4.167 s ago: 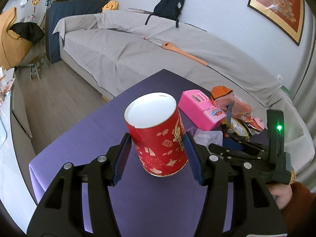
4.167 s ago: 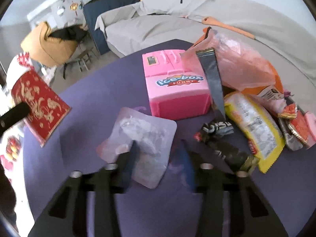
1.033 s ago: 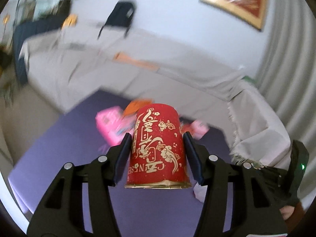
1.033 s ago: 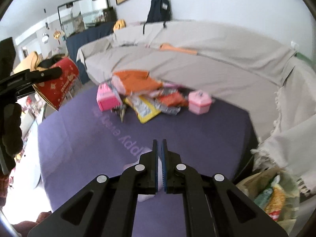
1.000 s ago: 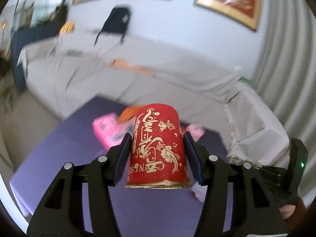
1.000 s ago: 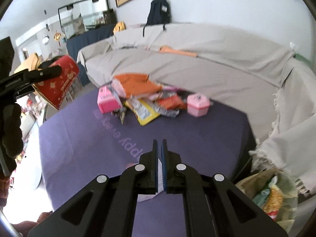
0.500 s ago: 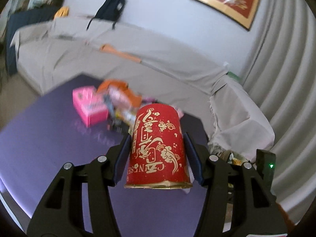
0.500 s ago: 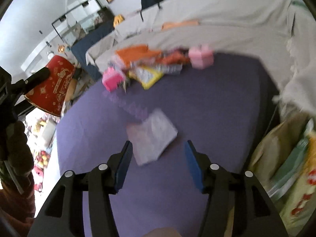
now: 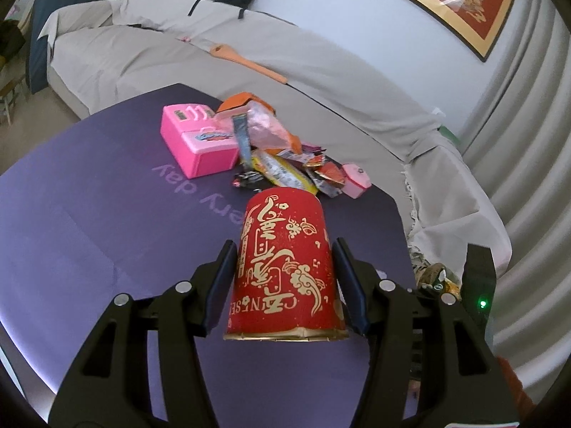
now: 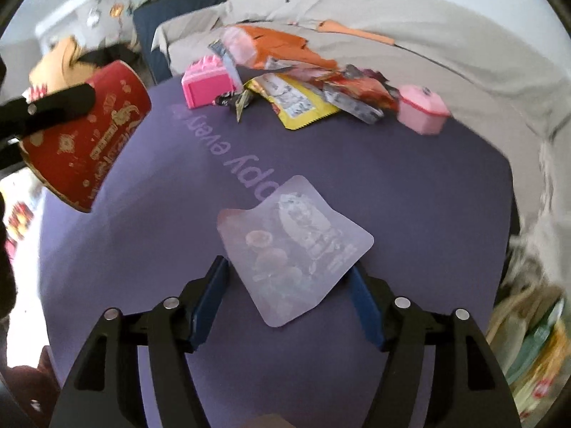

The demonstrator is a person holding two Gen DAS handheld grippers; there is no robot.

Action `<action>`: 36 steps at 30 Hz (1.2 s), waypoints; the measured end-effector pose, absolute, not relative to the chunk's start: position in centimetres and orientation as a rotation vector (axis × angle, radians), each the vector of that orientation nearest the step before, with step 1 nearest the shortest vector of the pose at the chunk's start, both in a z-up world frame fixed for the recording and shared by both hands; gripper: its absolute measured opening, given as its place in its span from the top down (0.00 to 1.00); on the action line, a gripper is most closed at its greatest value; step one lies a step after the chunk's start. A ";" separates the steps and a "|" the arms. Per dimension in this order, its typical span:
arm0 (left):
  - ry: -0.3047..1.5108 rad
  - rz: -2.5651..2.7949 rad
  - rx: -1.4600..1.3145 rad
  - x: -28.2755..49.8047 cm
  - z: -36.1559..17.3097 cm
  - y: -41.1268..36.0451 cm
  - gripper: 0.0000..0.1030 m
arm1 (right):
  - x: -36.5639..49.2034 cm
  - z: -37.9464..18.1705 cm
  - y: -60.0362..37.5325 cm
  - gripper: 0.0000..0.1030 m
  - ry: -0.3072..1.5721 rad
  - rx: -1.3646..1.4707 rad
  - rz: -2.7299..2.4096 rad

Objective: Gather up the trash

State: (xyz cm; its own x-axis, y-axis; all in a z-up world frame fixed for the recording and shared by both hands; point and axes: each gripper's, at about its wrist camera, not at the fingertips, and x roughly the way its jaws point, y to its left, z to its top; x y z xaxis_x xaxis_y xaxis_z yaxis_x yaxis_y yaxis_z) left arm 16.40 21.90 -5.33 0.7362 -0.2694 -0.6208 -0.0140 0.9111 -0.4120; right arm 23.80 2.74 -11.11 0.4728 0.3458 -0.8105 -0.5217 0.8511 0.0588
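Since second ago, right gripper (image 10: 289,297) jaws go from pinched shut to spread and opening; clear pouch (image 10: 294,256) lies loose on purple counter (image 10: 428,185) at frame centre, between jaws, unpressed. Left gripper (image 9: 283,278) jaws clamp upside-down red cup (image 9: 285,267). Judgement: re-grip pouch by edge, squarely. Farther, upper frame: wrapper pile (image 10: 303,82), pink toy box (image 10: 208,82), small pink case (image 10: 423,110); nothing blocks pouch. Trash bag (image 10: 535,328) at right edge.
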 end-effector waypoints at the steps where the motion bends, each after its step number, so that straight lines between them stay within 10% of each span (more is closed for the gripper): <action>1: 0.736 -0.140 -0.414 16.4 -5.5 22.2 0.49 | 24.2 -11.1 3.0 0.38 0.937 -0.213 0.543; 7: 0.726 -0.127 -0.437 16.3 -5.7 23.0 0.49 | 26.9 -11.3 3.4 0.39 0.934 -0.176 0.526; 16: 0.720 -0.112 -0.444 15.8 -5.8 24.3 0.49 | 27.2 -9.7 3.0 0.89 0.867 -0.135 0.525; 36: 0.503 -0.428 -0.266 16.6 6.5 9.4 0.49 | 18.7 4.8 -12.9 0.91 0.563 -0.047 0.317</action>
